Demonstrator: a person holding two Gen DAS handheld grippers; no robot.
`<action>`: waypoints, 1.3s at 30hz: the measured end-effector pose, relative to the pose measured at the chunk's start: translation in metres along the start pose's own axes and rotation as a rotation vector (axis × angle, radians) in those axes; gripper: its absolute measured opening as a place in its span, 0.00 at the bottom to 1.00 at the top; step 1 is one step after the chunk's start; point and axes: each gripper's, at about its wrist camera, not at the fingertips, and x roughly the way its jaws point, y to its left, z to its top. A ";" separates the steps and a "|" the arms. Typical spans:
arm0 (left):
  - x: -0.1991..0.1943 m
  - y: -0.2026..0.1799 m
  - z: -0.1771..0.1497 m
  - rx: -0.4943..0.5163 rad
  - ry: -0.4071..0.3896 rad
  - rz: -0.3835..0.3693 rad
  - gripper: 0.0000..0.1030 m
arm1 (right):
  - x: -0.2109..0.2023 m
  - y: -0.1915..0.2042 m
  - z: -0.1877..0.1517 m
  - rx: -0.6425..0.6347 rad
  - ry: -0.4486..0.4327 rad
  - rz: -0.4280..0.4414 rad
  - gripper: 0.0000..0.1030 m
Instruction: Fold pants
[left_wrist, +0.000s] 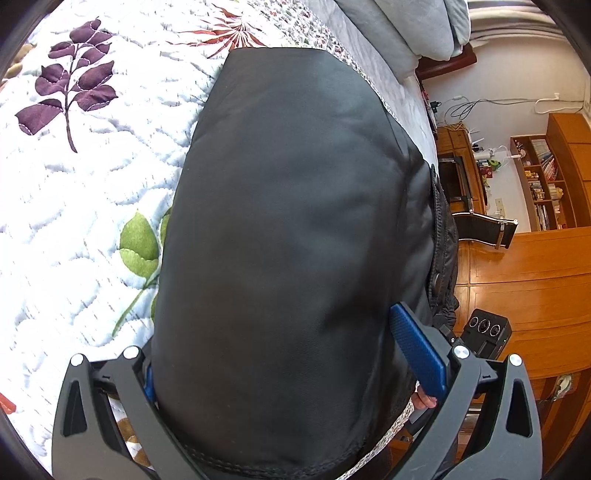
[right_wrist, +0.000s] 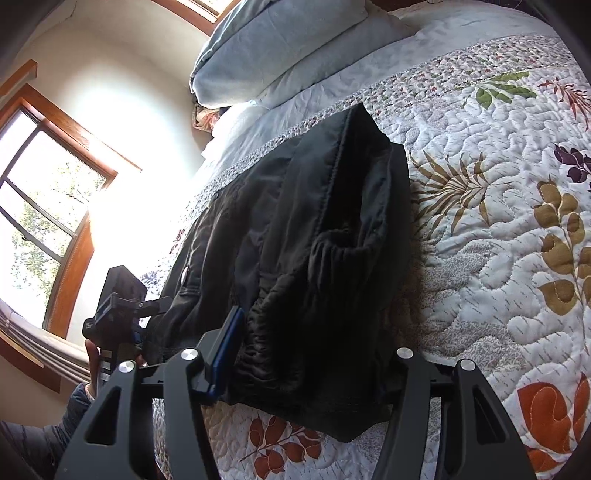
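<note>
The black pants (left_wrist: 288, 229) lie folded into a thick bundle on the quilted bed; they also show in the right wrist view (right_wrist: 314, 251). My left gripper (left_wrist: 280, 354) stands wide open with the bundle's near end between its fingers; one blue pad (left_wrist: 417, 354) shows at the right, the other is mostly hidden by cloth. My right gripper (right_wrist: 310, 354) is also wide open around the gathered waistband end, its blue pad (right_wrist: 227, 347) at the left, the right finger hidden behind fabric. The left gripper shows in the right wrist view (right_wrist: 122, 314).
The white floral quilt (left_wrist: 92, 192) covers the bed. Grey-blue pillows (right_wrist: 280, 48) lie at the head. The bed edge runs beside the pants; beyond it are a wooden floor (left_wrist: 524, 280), shelves (left_wrist: 546, 181) and a window (right_wrist: 40, 206).
</note>
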 end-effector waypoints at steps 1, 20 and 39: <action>0.005 -0.009 0.003 0.003 -0.001 0.003 0.97 | 0.002 0.000 0.001 -0.004 0.000 -0.004 0.58; 0.000 -0.025 -0.004 0.039 -0.031 0.081 0.97 | -0.013 -0.026 -0.018 0.107 -0.019 -0.015 0.81; 0.002 -0.032 -0.017 0.047 -0.082 0.122 0.97 | -0.031 0.037 -0.038 -0.193 -0.061 -0.241 0.69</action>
